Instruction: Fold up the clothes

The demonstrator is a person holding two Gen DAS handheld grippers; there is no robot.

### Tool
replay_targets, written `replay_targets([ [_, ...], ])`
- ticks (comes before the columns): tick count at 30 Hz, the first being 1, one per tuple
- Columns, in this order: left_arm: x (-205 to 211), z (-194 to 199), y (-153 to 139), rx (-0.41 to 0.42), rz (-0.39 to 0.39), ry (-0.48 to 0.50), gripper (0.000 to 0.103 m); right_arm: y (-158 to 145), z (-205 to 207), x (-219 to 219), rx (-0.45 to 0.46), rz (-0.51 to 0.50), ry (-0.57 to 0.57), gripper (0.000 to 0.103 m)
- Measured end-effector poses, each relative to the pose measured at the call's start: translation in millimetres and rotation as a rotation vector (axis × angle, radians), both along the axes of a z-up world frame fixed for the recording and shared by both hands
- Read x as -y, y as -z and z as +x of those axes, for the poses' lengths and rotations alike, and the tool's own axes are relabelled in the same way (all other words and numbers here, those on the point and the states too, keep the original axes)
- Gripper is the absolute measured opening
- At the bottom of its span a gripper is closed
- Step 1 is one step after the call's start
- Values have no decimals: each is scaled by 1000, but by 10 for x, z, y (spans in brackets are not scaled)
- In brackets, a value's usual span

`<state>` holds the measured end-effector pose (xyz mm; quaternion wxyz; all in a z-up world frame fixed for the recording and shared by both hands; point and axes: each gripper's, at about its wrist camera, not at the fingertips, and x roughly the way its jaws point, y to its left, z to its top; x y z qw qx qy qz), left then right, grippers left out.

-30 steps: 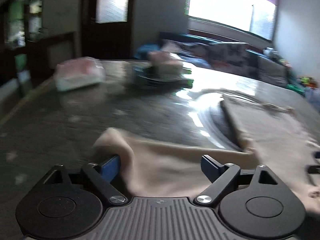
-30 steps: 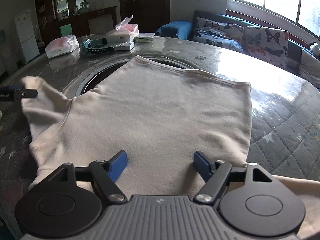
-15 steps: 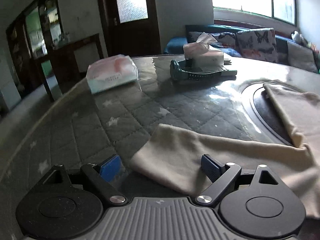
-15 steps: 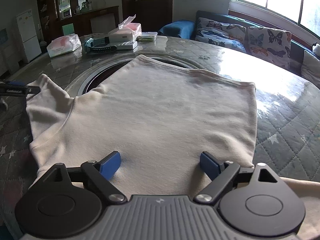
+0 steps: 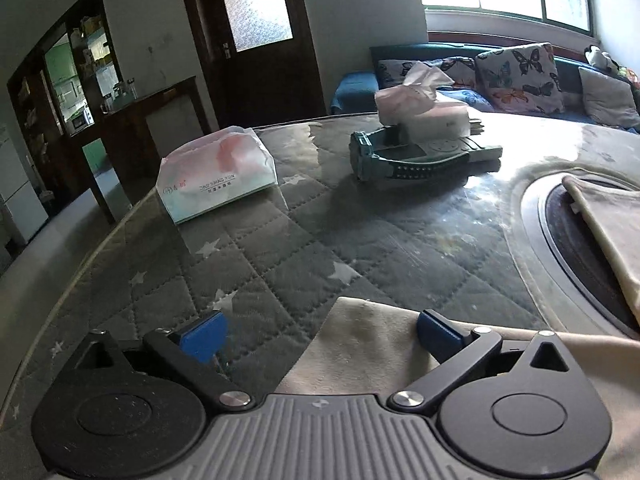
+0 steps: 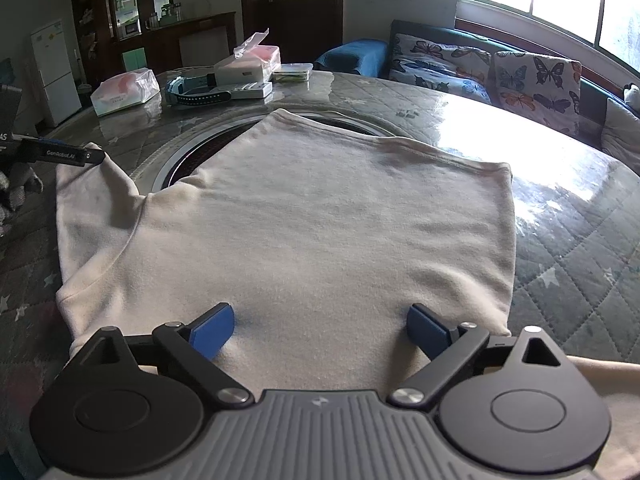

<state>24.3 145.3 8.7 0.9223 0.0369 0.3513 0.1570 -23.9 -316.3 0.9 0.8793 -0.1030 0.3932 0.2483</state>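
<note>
A cream shirt (image 6: 320, 220) lies spread flat on the round quilted table (image 6: 580, 264), its body partly over the dark centre disc. My right gripper (image 6: 320, 328) hovers over the shirt's near part with its jaws opening; the blue pads stand wide apart over the cloth and press on nothing. The shirt's left sleeve (image 5: 372, 344) lies flat with its end under my left gripper (image 5: 318, 332). Those jaws are opening too, the pads well clear of the fabric. In the right wrist view one finger (image 6: 64, 155) of the left gripper shows at the sleeve tip.
At the far side stand a soft tissue pack (image 5: 216, 180), a tissue box (image 5: 424, 108) and a teal strap-like gadget (image 5: 400, 164). The metal ring of the centre disc (image 5: 532, 248) is to the right. The table edge curves close on the left. A sofa with butterfly cushions (image 6: 480, 68) lies beyond.
The left view has swung left and steadied; the sleeve, earlier draped between the left jaws, now lies flat on the table. Both grippers' pads stand wider apart. The right view has hardly shifted.
</note>
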Motion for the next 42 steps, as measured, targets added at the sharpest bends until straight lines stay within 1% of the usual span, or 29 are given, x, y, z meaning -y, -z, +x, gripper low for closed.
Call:
replay_targets([
  [3,-4,28,-21,-3,-6,-17,103,1,2,-6,-1,-2,2,97],
  [7,50,-62,-81,8,5,-19,103,2,5,-6,0,-2,3,97],
  [10,112,-196,-151,35,-30,-2,103,7,4,-8,2,-1,3,98],
  [11,147,-226,-154,37,-28,11,103,9,5,-9,2,-1,3,98],
  [14,240,-239,-85,17,29,35,103,13,10,-10,4,0,3,99],
  [17,219,-215,0,3,41,23,103,13,10,-12,4,0,4,99],
  [22,139,-212,-49,-1,41,-32,103,13,16,-17,3,-4,3,99],
  [27,131,-366,-144,46,-29,-37,103,22,11,-20,6,-2,7,100],
  [30,115,-449,-153,73,-90,-45,103,27,6,-20,9,-1,9,100],
  [33,69,-515,-131,90,-147,-79,101,25,2,-19,10,-1,11,100],
  [34,56,-546,-128,98,-163,-85,99,25,1,-20,10,-2,11,100],
  [36,32,-591,-123,109,-187,-97,98,23,3,-24,10,-3,11,100],
  [39,0,-611,-108,110,-212,-108,90,25,4,-21,10,-2,11,100],
  [40,-10,-610,-101,106,-222,-113,85,25,3,-21,11,-2,12,100],
  [42,-30,-604,-85,98,-249,-127,82,25,2,-23,11,-2,12,100],
])
